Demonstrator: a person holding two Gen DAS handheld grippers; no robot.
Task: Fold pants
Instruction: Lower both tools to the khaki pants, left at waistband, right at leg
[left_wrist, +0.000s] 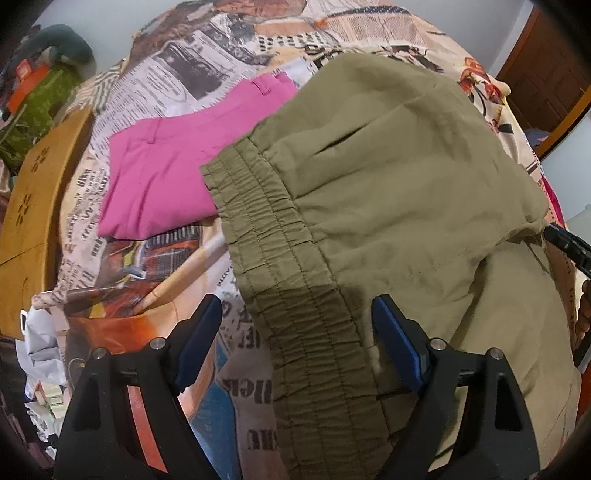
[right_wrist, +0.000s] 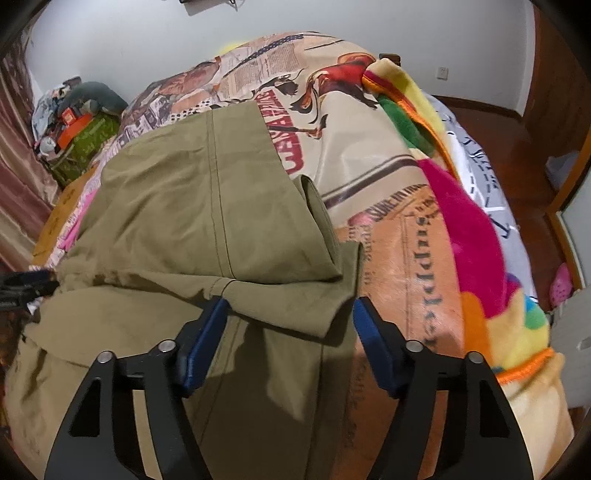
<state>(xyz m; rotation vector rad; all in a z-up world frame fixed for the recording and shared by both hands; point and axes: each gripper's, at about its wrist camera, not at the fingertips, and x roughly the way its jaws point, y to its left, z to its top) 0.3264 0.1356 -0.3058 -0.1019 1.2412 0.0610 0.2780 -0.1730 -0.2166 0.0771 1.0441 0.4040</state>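
Observation:
Olive green pants lie folded over on the bed. In the left wrist view their elastic waistband runs down between the open jaws of my left gripper, which stands just above it. In the right wrist view the pants show a folded leg end with a hem. My right gripper is open over that hem, with its left finger close to the cloth. Neither gripper holds anything.
Folded pink pants lie on the bedspread beyond the olive pair. A wooden board lies at the left. A bright fleece blanket lies at the right, with wooden floor beyond. Clutter sits far left.

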